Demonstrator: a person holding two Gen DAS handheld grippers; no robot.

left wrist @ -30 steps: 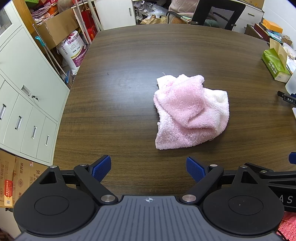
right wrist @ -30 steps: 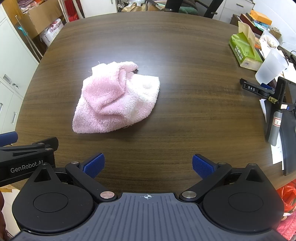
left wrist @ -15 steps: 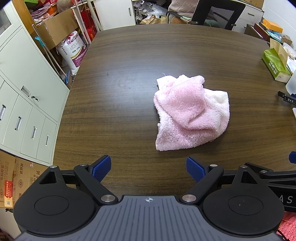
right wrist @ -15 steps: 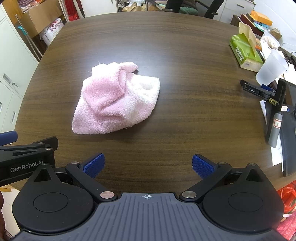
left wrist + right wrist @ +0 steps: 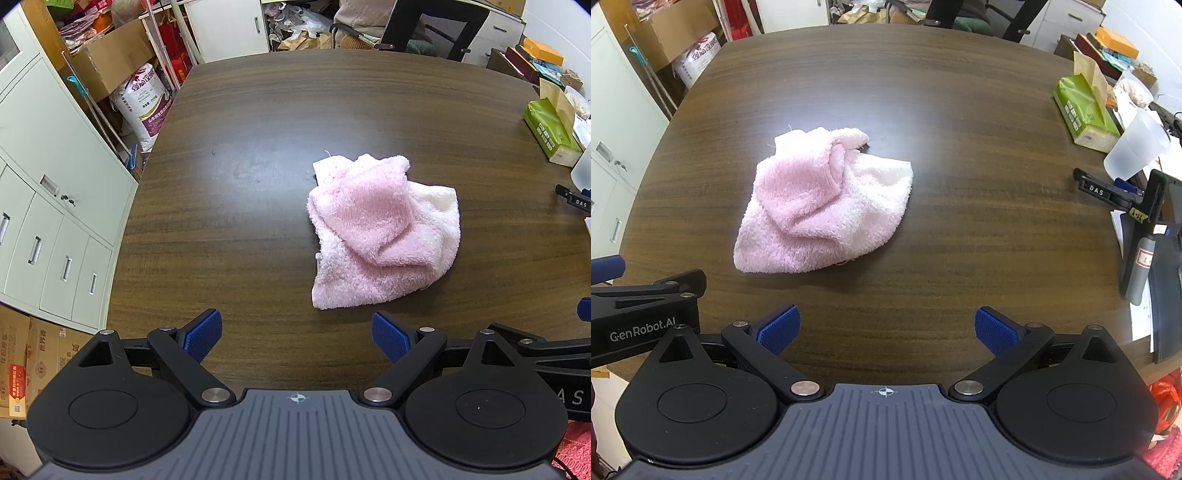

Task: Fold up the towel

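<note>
A pink and white fluffy towel (image 5: 380, 232) lies crumpled in a heap on the dark wooden table (image 5: 258, 155); it also shows in the right wrist view (image 5: 823, 203). My left gripper (image 5: 297, 336) is open and empty, above the table's near edge, short of the towel's front left corner. My right gripper (image 5: 886, 331) is open and empty, near the front edge, with the towel ahead to its left. The left gripper's body (image 5: 646, 314) shows at the left of the right wrist view.
A green tissue box (image 5: 1084, 110), a translucent plastic jug (image 5: 1137, 146), a black tool (image 5: 1108, 190) and papers crowd the table's right side. White cabinets (image 5: 44, 206), a sack (image 5: 144, 103) and boxes stand to the left. An office chair (image 5: 424, 26) is behind the far edge.
Almost nothing has changed. Both grippers stay open in place, and the towel has not moved.
</note>
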